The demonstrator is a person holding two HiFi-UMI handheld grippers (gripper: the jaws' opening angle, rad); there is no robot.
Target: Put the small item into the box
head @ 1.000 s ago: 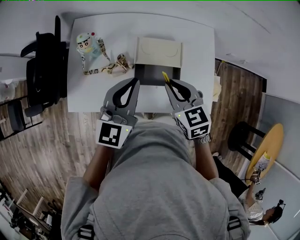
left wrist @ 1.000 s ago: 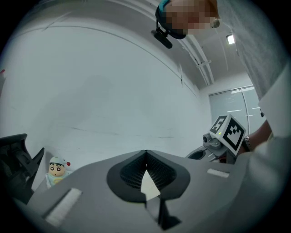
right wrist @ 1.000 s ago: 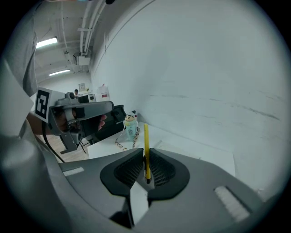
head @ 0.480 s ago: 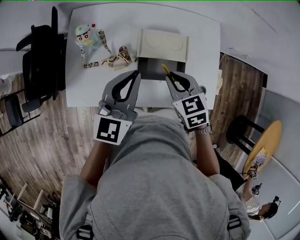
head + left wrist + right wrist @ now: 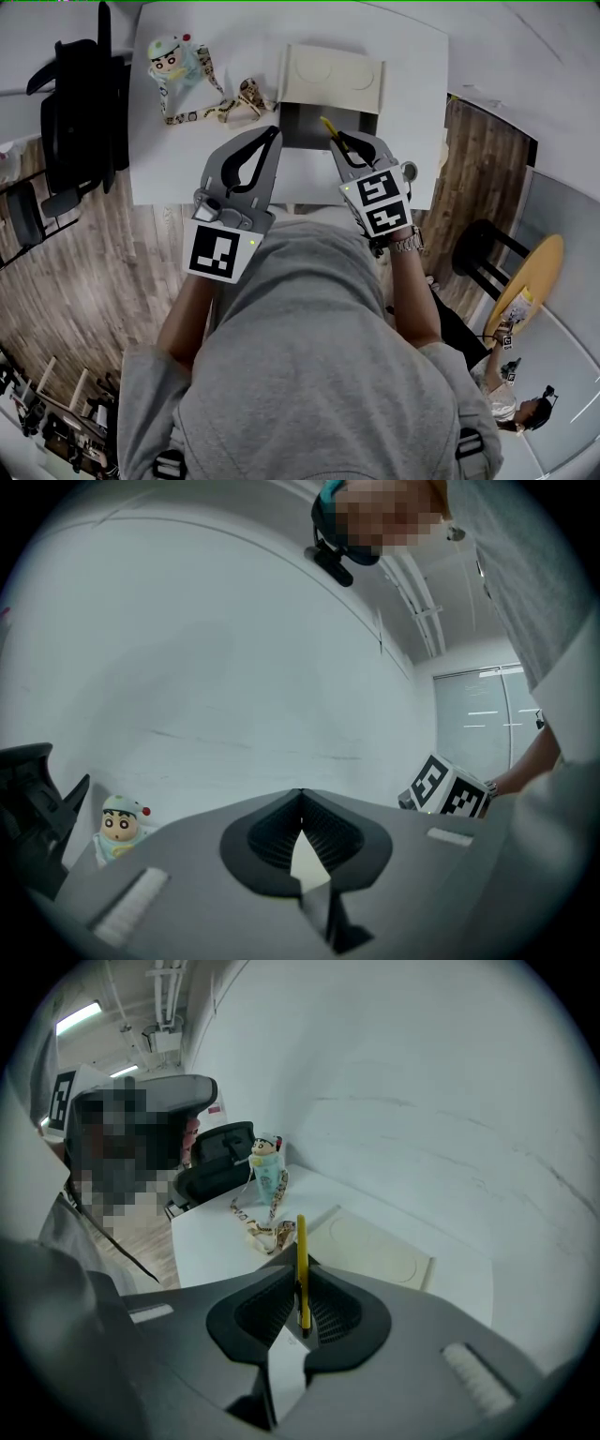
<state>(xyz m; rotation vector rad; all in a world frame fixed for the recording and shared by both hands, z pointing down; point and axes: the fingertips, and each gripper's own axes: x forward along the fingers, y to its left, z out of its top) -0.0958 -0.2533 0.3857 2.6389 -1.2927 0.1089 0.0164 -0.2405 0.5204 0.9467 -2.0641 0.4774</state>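
Right gripper (image 5: 337,141): jaws are clamping a thin yellow small item (image 5: 300,1241). The right gripper view is showing it pinched edge-on at the tips, with its upper end sticking out past them. In the head view the yellow item (image 5: 327,126) is lying over the right part of the box's dark opening. Its height above the box cannot be told.

Left gripper (image 5: 274,133): jaws are meeting at the tips, with nothing between them in the left gripper view (image 5: 300,795). Its tips are sitting at the box's left front corner in the head view; contact cannot be told.

The box (image 5: 302,124) is standing open on the white table (image 5: 412,112), with its pale lid (image 5: 333,77) folded back on the far side. A patterned strap (image 5: 214,111) is ending just beside the box's left wall and leading to a cartoon figure toy (image 5: 173,64) near the table's far left corner. Bare table is showing right of the box and in front of it, between the box and the near edge. A black chair (image 5: 80,112) is standing off the table's left edge.

Both forearms are reaching forward side by side, grippers angling inward toward the box, marker cubes (image 5: 223,251) facing up. A wristwatch (image 5: 405,246) is showing on the right wrist.
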